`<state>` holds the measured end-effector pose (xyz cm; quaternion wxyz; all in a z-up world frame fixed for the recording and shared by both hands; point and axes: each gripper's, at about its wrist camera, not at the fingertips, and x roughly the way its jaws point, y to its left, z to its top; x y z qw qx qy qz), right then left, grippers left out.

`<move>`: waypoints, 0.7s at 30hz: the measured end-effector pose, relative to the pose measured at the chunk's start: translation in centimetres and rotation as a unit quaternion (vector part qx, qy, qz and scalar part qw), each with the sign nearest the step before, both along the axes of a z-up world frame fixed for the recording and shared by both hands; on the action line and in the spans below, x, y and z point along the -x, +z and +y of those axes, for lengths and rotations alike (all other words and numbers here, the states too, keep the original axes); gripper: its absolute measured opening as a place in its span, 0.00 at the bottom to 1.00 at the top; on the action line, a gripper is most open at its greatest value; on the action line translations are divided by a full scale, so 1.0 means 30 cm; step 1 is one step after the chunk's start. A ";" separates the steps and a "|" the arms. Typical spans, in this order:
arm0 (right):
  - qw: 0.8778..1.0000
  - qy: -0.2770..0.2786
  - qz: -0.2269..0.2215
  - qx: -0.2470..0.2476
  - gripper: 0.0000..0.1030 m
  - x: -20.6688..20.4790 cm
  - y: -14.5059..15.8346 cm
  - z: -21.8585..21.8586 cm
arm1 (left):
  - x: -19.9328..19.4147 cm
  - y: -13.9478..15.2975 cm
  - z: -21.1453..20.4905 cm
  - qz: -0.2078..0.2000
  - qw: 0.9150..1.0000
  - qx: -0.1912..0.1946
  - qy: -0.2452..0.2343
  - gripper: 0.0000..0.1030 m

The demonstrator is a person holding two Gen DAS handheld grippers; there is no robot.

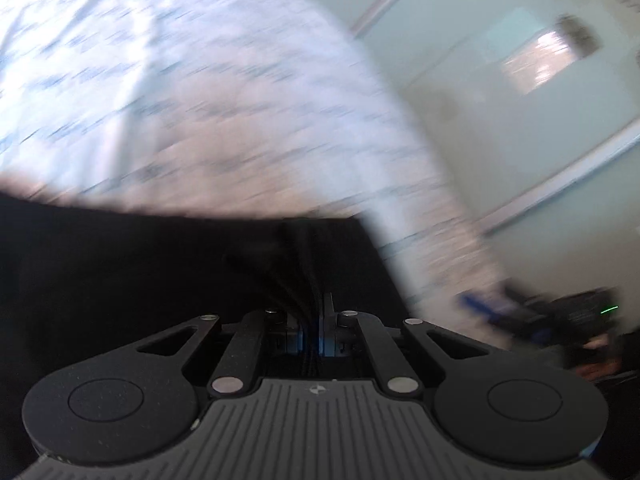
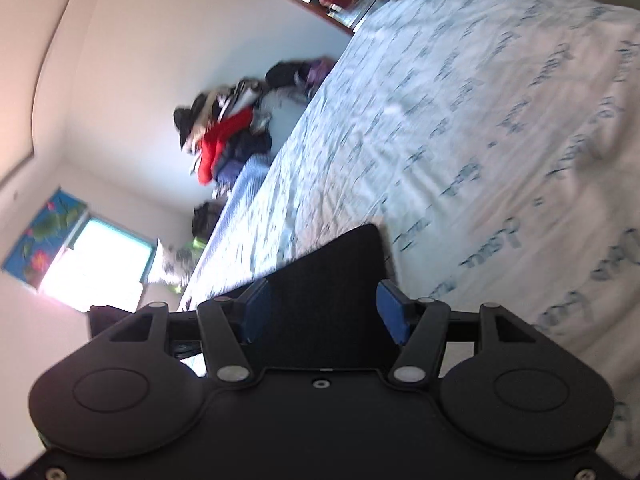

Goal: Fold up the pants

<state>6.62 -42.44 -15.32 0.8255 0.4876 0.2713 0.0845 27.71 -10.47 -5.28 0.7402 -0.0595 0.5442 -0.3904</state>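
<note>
Pants (image 1: 160,272), black fabric, are lying bunched against the left gripper (image 1: 316,320) and spreading dark across the lower half of the left wrist view, over a white bedsheet printed with blue-grey script (image 1: 180,92). The left gripper's blue-padded fingers are pressing nearly together, pinching gathered black folds of the pants between them. The left wrist view is blurring heavily.

In the right wrist view a flat black corner of the pants (image 2: 340,280) is showing between the right gripper's fingers and reaching forward over the bed (image 2: 460,140). The right gripper (image 2: 324,308) is standing wide apart, its blue pads (image 2: 256,308) sitting clear on either side of the cloth; whether the fabric is touching either pad cannot be told.

Containers: none are visible in either view.

Other items: a heap of mixed clothing with a red garment on top (image 2: 224,132) is sitting beside the bed against a pale wall; a bright window (image 2: 104,268) is glowing low at the left, with a blue floral picture (image 2: 44,236) just beside it. Pale blue-green panels with white trim (image 1: 520,100) are filling the right of the left wrist view, and a dark device with a green light (image 1: 592,312) is appearing at the right edge, too blurred to identify.
</note>
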 end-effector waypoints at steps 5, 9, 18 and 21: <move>0.999 0.046 0.005 0.003 0.60 -0.092 0.014 0.102 | -0.014 -0.063 0.092 0.009 0.999 -0.019 0.027 0.05; 0.997 0.081 -0.008 0.002 0.60 -0.150 0.051 0.190 | -0.008 0.008 0.123 -0.035 0.999 -0.013 0.022 0.05; 0.991 0.130 0.019 0.023 0.61 -0.242 0.040 0.327 | -0.021 -0.052 0.228 -0.005 0.999 -0.023 0.025 0.07; 0.990 0.135 0.025 0.026 0.61 -0.269 0.035 0.353 | -0.041 -0.072 0.257 0.002 0.999 -0.030 0.034 0.08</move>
